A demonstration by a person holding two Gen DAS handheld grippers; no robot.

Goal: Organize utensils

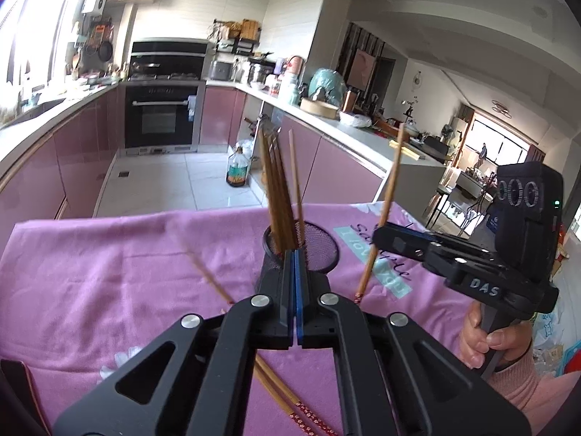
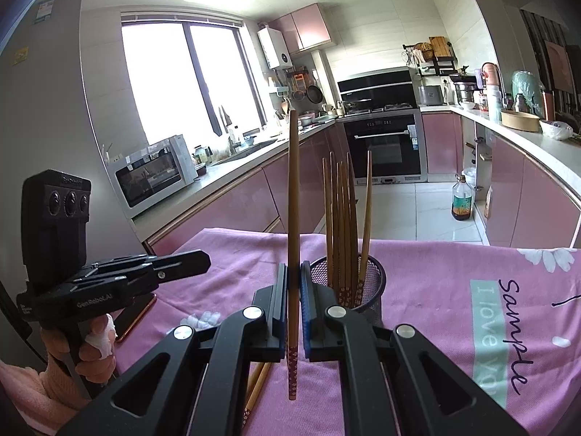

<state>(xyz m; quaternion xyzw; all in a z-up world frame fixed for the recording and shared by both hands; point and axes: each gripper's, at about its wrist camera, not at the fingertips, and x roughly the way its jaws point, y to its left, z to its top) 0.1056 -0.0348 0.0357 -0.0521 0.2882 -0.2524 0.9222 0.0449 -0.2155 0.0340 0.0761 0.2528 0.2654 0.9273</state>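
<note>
Now the right tongs (image 2: 294, 290), squeezed tight on one chopstick (image 2: 293, 218), should lift it over the black cup (image 2: 370, 283) and drop it in straight, while the left tongs (image 1: 295, 290) stay closed and empty.

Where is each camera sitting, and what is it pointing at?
Left wrist: sits on the left gripper, shut and empty, facing the mesh cup and oven; the right gripper and its hand show.
Right wrist: sits on the right gripper, clamping a chopstick upright, facing the window.
Both share the cup and pink cloth.
</note>
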